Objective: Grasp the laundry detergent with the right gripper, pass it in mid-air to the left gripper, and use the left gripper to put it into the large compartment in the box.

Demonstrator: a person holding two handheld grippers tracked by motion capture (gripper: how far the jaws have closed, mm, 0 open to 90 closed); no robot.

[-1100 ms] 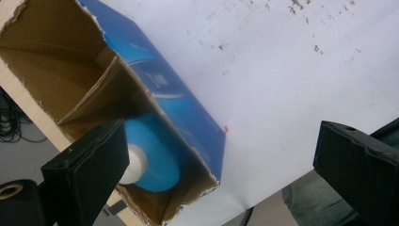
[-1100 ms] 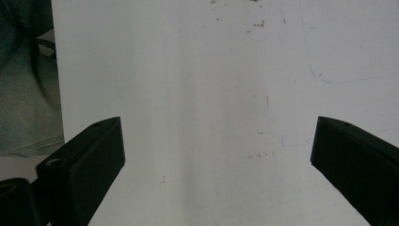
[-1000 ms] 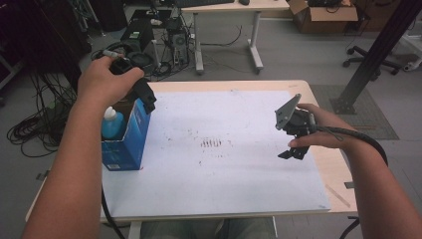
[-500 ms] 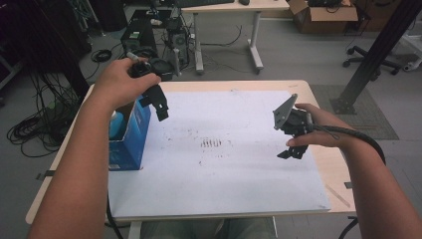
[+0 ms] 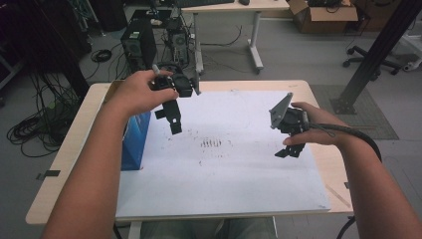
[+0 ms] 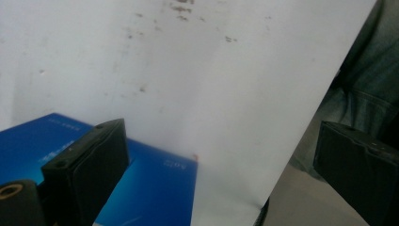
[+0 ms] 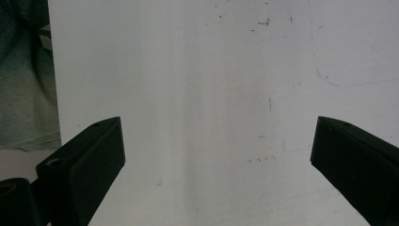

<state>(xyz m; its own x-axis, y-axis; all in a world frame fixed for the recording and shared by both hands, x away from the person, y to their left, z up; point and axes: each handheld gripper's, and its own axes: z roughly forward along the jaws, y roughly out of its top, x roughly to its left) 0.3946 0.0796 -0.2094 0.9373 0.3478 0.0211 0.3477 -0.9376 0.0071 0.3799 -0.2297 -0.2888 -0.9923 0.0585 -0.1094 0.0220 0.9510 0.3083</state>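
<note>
White sheeting [image 5: 234, 169] covers the table, with a blue box [image 5: 135, 142] standing at its left edge. My left claw [image 5: 171, 117] hangs wide and empty just right of the box; my right claw [image 5: 288, 149], equally wide, hovers well apart. I judge a careless sweep leftward could knock the box off the edge.

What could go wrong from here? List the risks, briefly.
1. The left gripper hangs open and empty just above and beside the blue box; a careless sweep of that forearm could likely knock the box over or push it off the white sheet.
2. The right gripper hovers open low over the sheet; dipping further might scrape or crease it.
3. Its cable trails past the table edge and could snag.
</note>
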